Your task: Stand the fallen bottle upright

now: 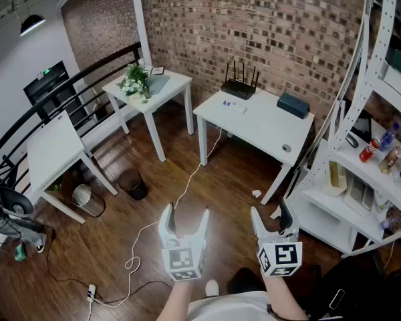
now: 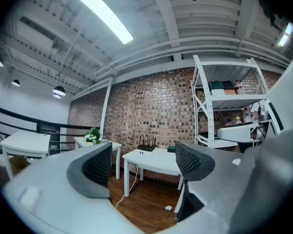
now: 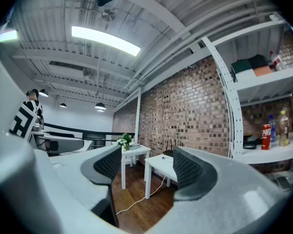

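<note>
Both tools are held level before the person, above the wooden floor (image 1: 234,179). The left tool (image 1: 185,216) is seen with its jaws wide apart, and nothing is found between them; only the room is viewed through the gap. The right tool (image 1: 271,212) is opened as well, a little less wide, and it is also empty. The two tools are held side by side, near each other but not touching. Beyond them a white bench (image 1: 267,129) is placed against the brick wall (image 1: 267,25), and a black router (image 1: 239,85) and a dark box (image 1: 293,104) are carried on it. A white cable (image 1: 186,190) is laid over the floor from under this bench. At the right a white rack (image 1: 317,212) is stood, and several bottles (image 1: 389,158) are seen on its middle shelf, among them a red bottle (image 1: 369,151), well apart from both tools. Which bottle is fallen cannot be told; in the right gripper view those on this shelf appear upright.
</note>
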`<action>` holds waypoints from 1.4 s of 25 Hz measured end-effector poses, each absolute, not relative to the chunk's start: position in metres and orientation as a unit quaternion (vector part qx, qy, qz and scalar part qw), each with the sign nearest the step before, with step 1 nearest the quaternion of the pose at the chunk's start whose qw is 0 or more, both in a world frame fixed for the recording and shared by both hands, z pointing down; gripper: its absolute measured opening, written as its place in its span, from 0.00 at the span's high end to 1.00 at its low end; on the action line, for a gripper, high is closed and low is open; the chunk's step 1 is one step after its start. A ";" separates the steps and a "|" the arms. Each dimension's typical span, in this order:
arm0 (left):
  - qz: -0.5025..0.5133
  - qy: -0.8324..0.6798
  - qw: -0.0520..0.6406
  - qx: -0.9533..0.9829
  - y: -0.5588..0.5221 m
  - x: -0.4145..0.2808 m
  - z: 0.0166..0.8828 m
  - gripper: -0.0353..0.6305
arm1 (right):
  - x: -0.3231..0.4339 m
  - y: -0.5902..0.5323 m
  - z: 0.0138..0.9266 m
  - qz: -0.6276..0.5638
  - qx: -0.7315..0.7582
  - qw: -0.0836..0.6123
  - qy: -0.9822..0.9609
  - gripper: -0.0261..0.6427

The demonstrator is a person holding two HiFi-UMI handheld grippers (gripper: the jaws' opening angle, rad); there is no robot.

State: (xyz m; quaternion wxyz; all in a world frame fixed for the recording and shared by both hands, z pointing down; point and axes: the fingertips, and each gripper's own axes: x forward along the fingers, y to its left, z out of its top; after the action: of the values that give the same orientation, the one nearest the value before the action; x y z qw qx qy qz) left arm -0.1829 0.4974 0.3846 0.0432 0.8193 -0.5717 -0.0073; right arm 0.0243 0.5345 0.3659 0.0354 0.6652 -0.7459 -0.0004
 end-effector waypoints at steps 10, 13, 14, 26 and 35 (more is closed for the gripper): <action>0.001 -0.581 0.042 0.813 0.398 -0.186 0.408 0.37 | 0.018 0.419 0.405 0.036 0.636 0.039 -0.770 0.49; 0.002 -0.581 0.034 0.813 0.348 -0.176 0.403 0.37 | 0.025 0.358 0.409 0.051 0.626 0.036 -0.778 0.49; 0.002 -0.582 0.027 0.813 0.329 -0.173 0.398 0.37 | 0.027 0.336 0.407 0.054 0.622 0.032 -0.781 0.49; 0.034 -0.546 0.018 0.837 0.159 -0.104 0.405 0.38 | 0.077 0.171 0.410 0.096 0.604 -0.016 -0.791 0.49; 0.041 -0.491 0.047 0.869 0.047 -0.033 0.448 0.38 | 0.123 0.093 0.457 0.136 0.614 0.015 -0.777 0.55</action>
State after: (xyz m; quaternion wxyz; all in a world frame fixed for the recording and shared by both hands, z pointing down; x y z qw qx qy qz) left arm -0.0327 0.0465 0.4483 0.0465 0.8689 -0.4911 0.0410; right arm 0.1232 0.0935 0.4570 0.0155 0.6144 -0.7770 0.1360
